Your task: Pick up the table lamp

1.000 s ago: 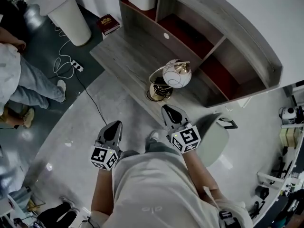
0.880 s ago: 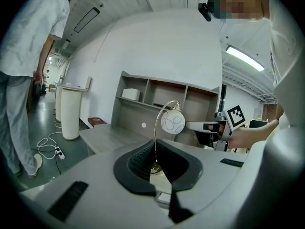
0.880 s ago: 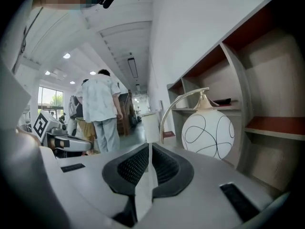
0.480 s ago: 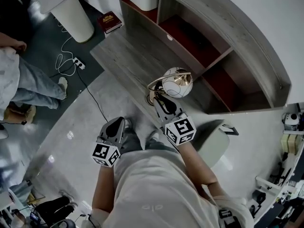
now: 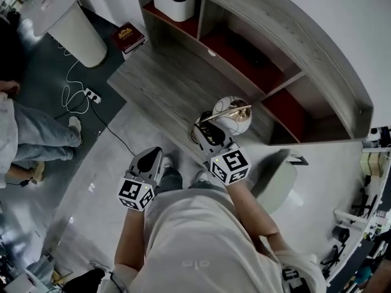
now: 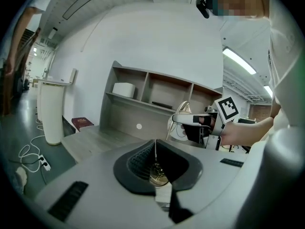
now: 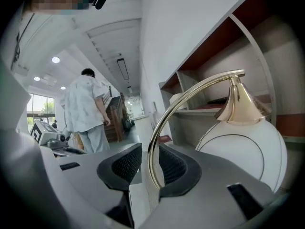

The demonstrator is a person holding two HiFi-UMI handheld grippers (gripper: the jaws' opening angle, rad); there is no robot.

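Two tongs reach forward, each with one square-marker cube. The left gripper (image 5: 151, 157) is shut and empty. At its 2 o'clock, the right gripper (image 7: 145, 167) stands open round the gold hoop (image 7: 164, 112) of the one table lamp (image 5: 233, 114) on the wooden desk (image 5: 156, 78). One red book (image 5: 128, 36) lies far off at 11 o'clock, its print too small to read.

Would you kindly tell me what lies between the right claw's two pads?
The lamp's gold arc stands there, as the right gripper view shows; the right claw is open around it, not yet clamped.
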